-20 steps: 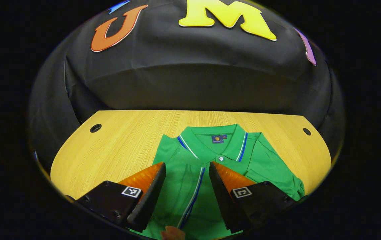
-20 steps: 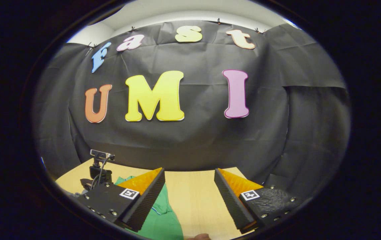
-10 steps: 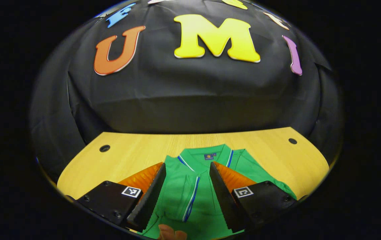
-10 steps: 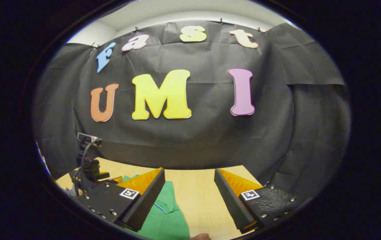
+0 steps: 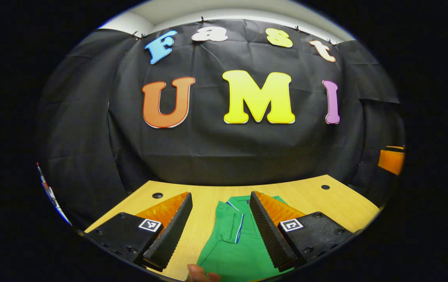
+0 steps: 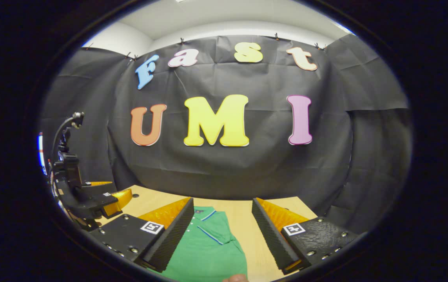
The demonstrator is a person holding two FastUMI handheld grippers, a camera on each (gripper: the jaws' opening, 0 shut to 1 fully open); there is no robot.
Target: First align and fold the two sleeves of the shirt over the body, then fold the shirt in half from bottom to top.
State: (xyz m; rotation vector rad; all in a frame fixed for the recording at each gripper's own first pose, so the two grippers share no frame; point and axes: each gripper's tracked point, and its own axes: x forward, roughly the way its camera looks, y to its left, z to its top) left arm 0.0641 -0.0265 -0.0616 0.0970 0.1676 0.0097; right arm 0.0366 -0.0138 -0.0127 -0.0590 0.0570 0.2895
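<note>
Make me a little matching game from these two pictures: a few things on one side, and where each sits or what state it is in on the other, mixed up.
Things:
1. shirt
2. left hand-held gripper
3. table
4. round hole

Places or states:
A. bare wood reaching back to the black cloth wall
B. open, fingers apart, nothing between them
C. lying flat, collar at the far end
D. near the far left corner of the tabletop, left gripper view

Pairs: 1-C, 2-B, 3-A, 4-D
</note>
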